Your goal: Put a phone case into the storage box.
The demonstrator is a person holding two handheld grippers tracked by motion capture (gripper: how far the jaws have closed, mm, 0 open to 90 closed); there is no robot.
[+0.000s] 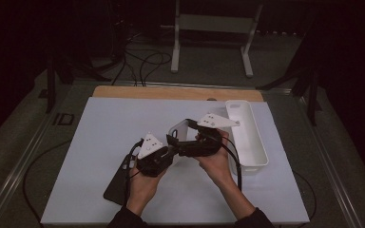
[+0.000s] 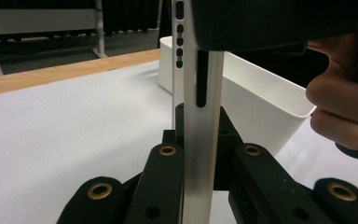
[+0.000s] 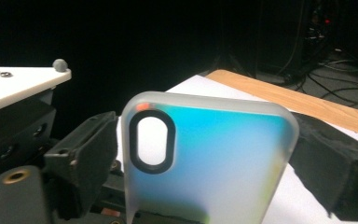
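One dark flat item (image 1: 116, 183) lies on the surface (image 1: 104, 142) nearest the person. Above it, the left gripper (image 1: 171, 142) and right gripper (image 1: 183, 135) both pinch one translucent phone case (image 3: 205, 158) held upright between them. One white bin (image 1: 247, 137) sits farther right.

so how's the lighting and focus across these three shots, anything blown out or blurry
High view: dim, room beyond the table nearly black, detail soft. Left gripper view: brighter, the phone case edge fairly sharp, white bin slightly soft. Right gripper view: black background, the case's camera cutout glows overexposed, near jaws blurred.
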